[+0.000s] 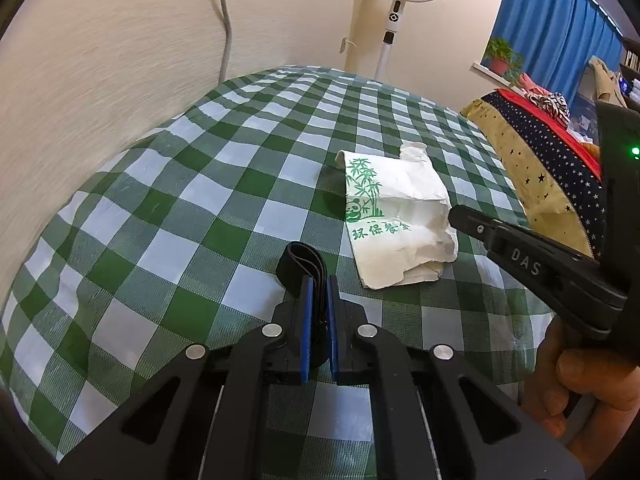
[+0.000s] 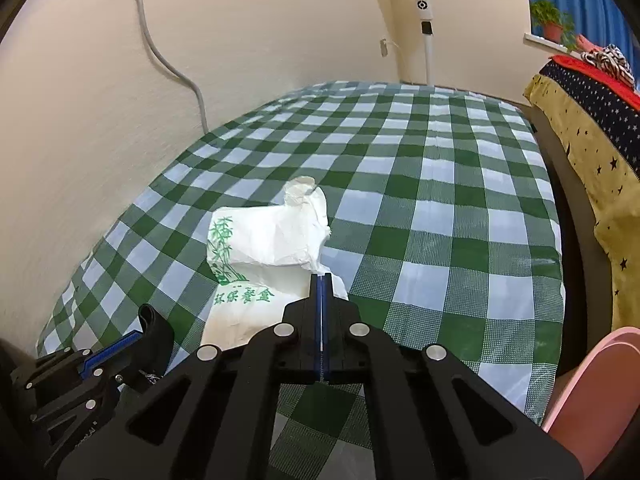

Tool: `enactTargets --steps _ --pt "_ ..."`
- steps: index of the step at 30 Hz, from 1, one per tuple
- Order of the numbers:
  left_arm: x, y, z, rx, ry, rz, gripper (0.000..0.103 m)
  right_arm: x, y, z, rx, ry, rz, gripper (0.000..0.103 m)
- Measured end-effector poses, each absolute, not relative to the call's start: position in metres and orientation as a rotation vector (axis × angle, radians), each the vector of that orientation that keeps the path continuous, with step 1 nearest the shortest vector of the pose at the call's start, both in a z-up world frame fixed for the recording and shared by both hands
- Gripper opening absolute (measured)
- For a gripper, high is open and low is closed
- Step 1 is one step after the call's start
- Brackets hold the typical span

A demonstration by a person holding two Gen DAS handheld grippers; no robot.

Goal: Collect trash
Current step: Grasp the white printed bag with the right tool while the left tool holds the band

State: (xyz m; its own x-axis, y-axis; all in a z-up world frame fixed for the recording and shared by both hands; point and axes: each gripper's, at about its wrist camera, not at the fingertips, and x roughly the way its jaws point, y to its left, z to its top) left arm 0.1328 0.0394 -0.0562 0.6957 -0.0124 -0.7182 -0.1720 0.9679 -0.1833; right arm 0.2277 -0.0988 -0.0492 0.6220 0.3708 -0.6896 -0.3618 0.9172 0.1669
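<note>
Right wrist view shows the right gripper (image 2: 321,280) clenched on the white paper bag's (image 2: 264,240) edge, while the left gripper (image 1: 319,284) grasps a folded black strap (image 1: 301,266) on the checked tablecloth (image 1: 200,200).

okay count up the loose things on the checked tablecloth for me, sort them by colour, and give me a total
White: 1, the crumpled white bag with green bamboo print, pinched at its edge by the right gripper.
Black: 1, the folded black bag clamped in the left gripper.
Total: 2 on the green-and-white tablecloth.
</note>
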Motion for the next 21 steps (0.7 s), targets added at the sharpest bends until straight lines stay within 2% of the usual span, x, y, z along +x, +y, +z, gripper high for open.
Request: enactTargets --steps 1,2,3,4,5,11,13,17,21 --pt "0.132 0.040 -0.056 -0.247 0.799 0.090 0.007 0.228 -0.099 -0.049 0.014 0.796 0.420 0.008" --pt "0.132 0.041 -0.056 -0.249 0.799 0.090 0.007 0.228 -0.099 -0.049 0.022 0.804 0.429 0.021" --pt "0.132 0.041 -0.056 -0.251 0.799 0.090 0.007 0.229 -0.098 -0.050 0.031 0.808 0.434 0.043" --pt "0.132 0.042 -0.056 -0.254 0.799 0.090 0.007 0.229 -0.098 -0.051 0.030 0.806 0.428 0.051" --pt "0.132 0.043 -0.056 -0.256 0.799 0.091 0.007 0.230 -0.097 -0.052 0.027 0.806 0.420 0.054" --pt "0.132 0.046 -0.056 -0.263 0.799 0.094 0.007 0.240 -0.089 -0.056 0.029 0.829 0.440 0.053" --pt "0.131 0.046 -0.056 -0.262 0.799 0.095 0.007 0.243 -0.086 -0.057 0.027 0.835 0.461 0.047" --pt "0.131 0.048 -0.056 -0.264 0.800 0.097 0.007 0.244 -0.083 -0.058 0.021 0.845 0.476 0.015" --pt "0.132 0.049 -0.054 -0.267 0.798 0.097 0.007 0.237 -0.080 -0.054 -0.002 0.819 0.493 0.008"
